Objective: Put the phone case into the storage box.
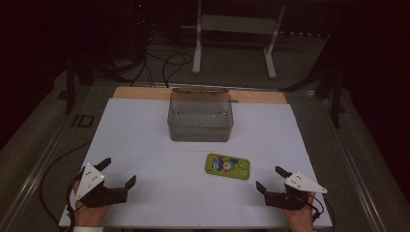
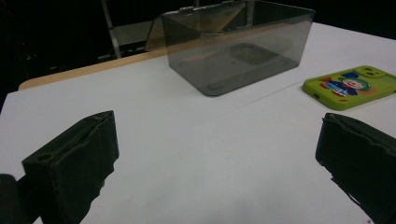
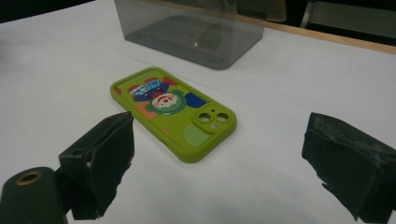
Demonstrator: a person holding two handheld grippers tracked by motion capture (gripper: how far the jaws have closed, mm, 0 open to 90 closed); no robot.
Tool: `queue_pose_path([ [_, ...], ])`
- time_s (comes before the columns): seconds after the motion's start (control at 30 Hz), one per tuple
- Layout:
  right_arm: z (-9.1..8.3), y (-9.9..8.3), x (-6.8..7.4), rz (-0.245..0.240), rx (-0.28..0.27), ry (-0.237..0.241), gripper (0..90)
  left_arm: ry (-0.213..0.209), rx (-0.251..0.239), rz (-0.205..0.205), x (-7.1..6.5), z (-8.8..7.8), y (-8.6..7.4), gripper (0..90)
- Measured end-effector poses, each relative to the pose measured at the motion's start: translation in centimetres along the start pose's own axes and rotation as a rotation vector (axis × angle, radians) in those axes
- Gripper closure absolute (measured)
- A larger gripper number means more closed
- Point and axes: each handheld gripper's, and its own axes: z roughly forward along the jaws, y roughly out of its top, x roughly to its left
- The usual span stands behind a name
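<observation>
We've got a white sheet covering most of the worktop, with a strip of bare wood showing along the far edge. The room around it is pretty dark: grey floor, black cables snaking behind the far edge, and a white metal stand further back. The green phone case, camera side up with a cartoon clown on it, lies flat on the sheet toward the near right, and it sits nearer our right gripper than our left one. A smoky see-through box sits near the middle of the far edge, lid tipped back, well apart from the case. Our left gripper rests by the near left corner, jaws spread wide with nothing between them. The right gripper is near the near right corner, jaws also spread and holding nothing, with the case just beyond them.
</observation>
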Motion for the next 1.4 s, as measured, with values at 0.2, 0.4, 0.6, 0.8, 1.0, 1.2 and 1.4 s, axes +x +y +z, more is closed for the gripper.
queue_pose_path([
  [0.2, 0.1, -0.1, 0.1, -0.001, 0.006, 0.006, 9.3, -0.006, 0.0, 0.009, -0.2, 0.2, 0.1, 0.0],
  [0.4, 0.1, -0.1, 0.1, 0.003, 0.01, 0.007, 9.3, -0.007, -0.003, 0.013, -0.4, 0.3, 0.2, 0.0],
  [0.6, 0.2, -0.2, 0.1, 0.001, 0.014, 0.015, 9.3, -0.033, 0.006, 0.024, -0.8, 0.8, 0.6, 0.0],
  [0.8, 0.4, -0.3, 0.2, -0.002, 0.023, 0.022, 9.3, -0.059, 0.01, 0.031, -0.9, 1.1, 1.0, 0.0],
  [1.0, 0.4, -0.3, 0.1, 0.007, 0.025, 0.028, 9.3, -0.099, 0.019, 0.037, -1.1, 1.5, 1.4, 0.0],
  [1.2, 0.5, -0.4, 0.1, 0.01, 0.027, 0.034, 9.3, -0.139, 0.023, 0.055, -1.5, 2.2, 2.2, 0.0],
  [1.4, 0.6, -0.4, 0.1, 0.013, 0.031, 0.034, 9.2, -0.171, 0.031, 0.067, -1.5, 3.0, 3.1, 0.0],
])
